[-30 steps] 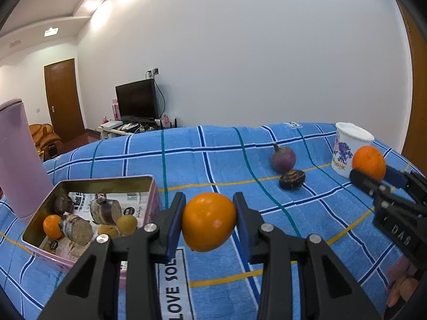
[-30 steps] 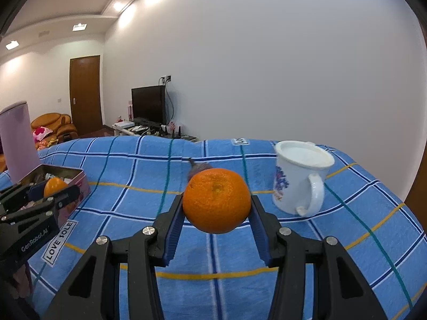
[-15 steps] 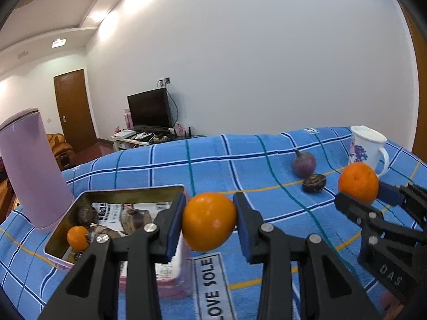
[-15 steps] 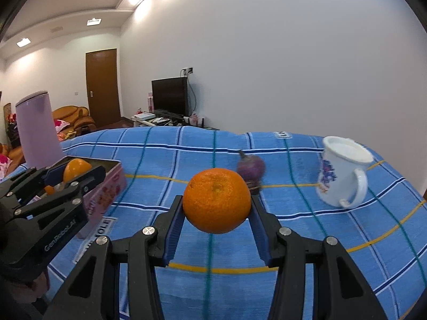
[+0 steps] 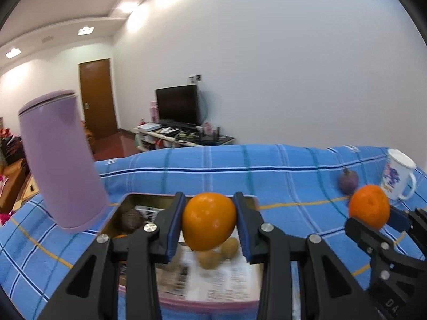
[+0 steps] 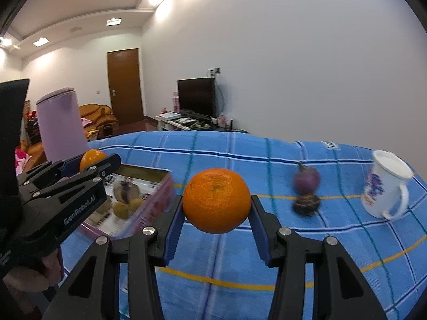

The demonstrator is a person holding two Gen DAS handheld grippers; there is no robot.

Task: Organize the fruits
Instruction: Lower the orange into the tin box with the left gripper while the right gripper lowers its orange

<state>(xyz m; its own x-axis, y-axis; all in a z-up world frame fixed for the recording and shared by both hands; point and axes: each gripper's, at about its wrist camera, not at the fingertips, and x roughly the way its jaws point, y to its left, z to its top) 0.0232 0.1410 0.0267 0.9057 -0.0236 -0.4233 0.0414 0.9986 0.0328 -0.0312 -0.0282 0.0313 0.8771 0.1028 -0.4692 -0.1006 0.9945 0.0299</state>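
The left tool (image 5: 209,222) and its orange (image 5: 209,220) hid much of the tin box (image 5: 221,288), whose printed lining was too blurred to read. Behind the orange, small tan fruits (image 5: 213,256) lay partly hidden. Right of the tin box, the purple fruit (image 6: 307,178) and dark fruit (image 6: 306,204) were smeared by blur.

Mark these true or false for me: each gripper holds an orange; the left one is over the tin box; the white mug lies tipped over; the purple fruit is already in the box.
1. Left gripper and right gripper each clamp a round orange fruit. True.
2. The left one hangs over the open metal tin box. True.
3. The white ceramic mug with blue print lies tipped over. False: it stands upright.
4. The round purple fruit is in the box. False: it sits on the blue plaid cloth.
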